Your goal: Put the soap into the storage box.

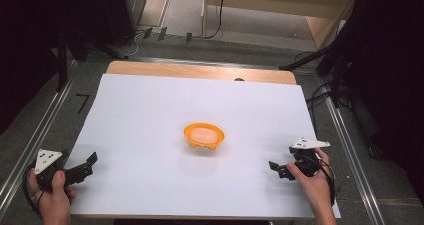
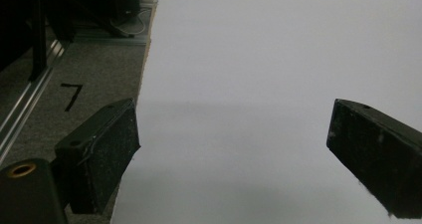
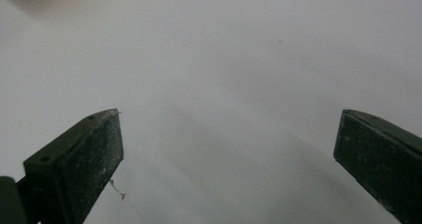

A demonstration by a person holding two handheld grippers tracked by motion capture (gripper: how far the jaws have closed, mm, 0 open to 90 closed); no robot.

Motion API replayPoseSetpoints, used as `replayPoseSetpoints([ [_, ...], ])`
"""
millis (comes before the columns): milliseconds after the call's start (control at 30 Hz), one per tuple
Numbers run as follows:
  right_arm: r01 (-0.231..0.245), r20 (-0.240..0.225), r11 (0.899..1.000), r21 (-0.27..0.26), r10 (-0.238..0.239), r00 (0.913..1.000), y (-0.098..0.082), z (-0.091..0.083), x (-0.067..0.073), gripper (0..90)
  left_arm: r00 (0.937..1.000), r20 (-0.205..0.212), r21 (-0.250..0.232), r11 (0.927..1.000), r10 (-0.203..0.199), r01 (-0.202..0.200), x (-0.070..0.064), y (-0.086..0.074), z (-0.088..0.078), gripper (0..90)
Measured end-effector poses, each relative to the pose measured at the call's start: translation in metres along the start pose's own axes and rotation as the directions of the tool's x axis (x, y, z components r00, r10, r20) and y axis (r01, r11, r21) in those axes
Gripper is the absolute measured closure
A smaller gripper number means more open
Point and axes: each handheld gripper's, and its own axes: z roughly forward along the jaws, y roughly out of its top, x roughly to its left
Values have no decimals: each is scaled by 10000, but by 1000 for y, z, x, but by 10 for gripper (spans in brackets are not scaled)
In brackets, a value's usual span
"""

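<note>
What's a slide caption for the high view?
Orange bowl centered on white table, open left gripper and right gripper flanking.

Black grippers (image 1: 85, 167), grey triangular plates (image 1: 47, 159).

The one readable sign is a black mark shaped like the numeral 7 (image 1: 82, 102), made of dark strips laid on the grey carpeted floor (image 1: 55, 125) just beyond the left edge of the white sheet-covered table (image 1: 150, 110), near its far left corner. In the left gripper view the same black 7 (image 2: 72, 95) lies on the grey carpet beside the table's edge. Nothing else carries legible text.
</note>
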Motion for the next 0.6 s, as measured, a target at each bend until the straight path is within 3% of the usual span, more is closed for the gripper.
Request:
replayPoseSetpoints([
  [67, -290, 16, 9991, -312, 291, 9996, -6, -4, -5, 0, 10000, 2, 11, 10000, 11, -11, 0, 0, 0, 68],
  [367, -900, 528, 9928, -795, 944, 9941, -27, -21, -21, 0, 10000, -27, 6, 10000, 0, 0, 0, 0, 0, 68],
  [600, -1144, 996, 9854, -1263, 1273, 9869, -40, -37, -29, 0, 9999, -101, -38, 10000, -61, 61, 0, 0, 0, 67],
])
